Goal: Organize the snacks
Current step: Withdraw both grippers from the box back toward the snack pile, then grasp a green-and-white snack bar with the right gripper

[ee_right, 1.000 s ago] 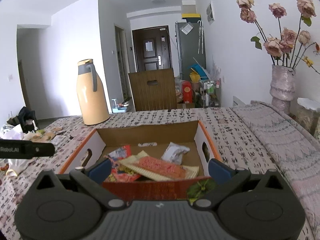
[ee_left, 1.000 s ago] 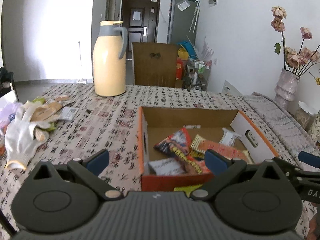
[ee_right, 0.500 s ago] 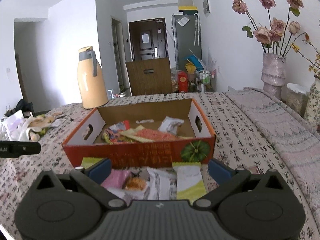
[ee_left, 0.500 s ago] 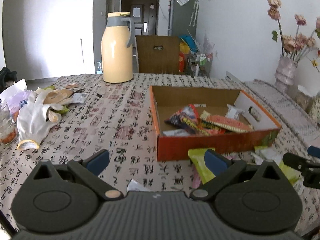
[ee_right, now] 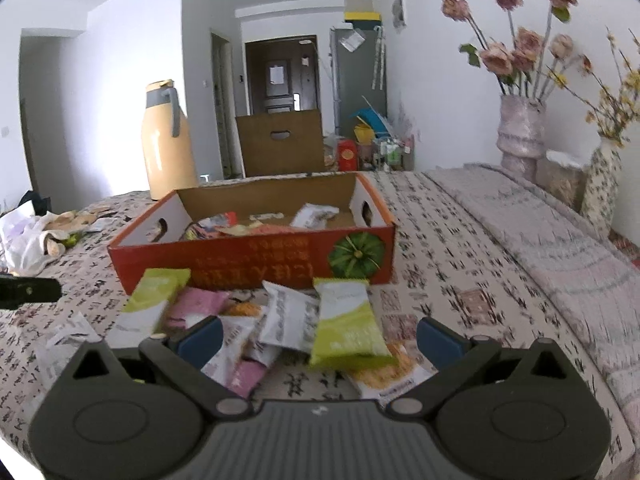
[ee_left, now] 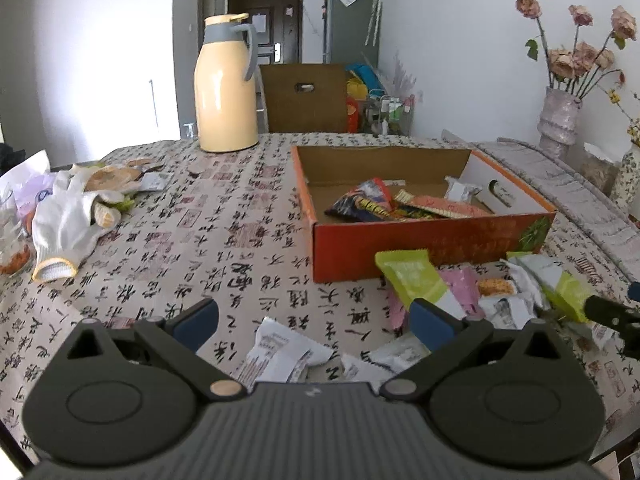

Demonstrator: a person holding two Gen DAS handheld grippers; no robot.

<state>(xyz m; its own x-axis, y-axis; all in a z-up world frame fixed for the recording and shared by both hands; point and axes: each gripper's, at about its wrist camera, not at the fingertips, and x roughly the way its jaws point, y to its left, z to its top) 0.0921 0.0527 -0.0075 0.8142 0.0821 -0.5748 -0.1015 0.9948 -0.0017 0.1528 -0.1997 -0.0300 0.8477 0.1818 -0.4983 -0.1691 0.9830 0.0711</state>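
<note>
Both my grippers pulled back from the box, fingers wide, empty; packets look light, crinkly—pinch mid-body.

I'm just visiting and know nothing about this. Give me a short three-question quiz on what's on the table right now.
1. True or false: the orange cardboard box already holds some snack packets.
2. Is the left tool or the right tool holding anything?
3. Where does the green-and-white snack packet lie: A in the box, B on the patterned tablecloth in front of it?

Key: 1 true; 2 neither, both open; 3 B.
</note>
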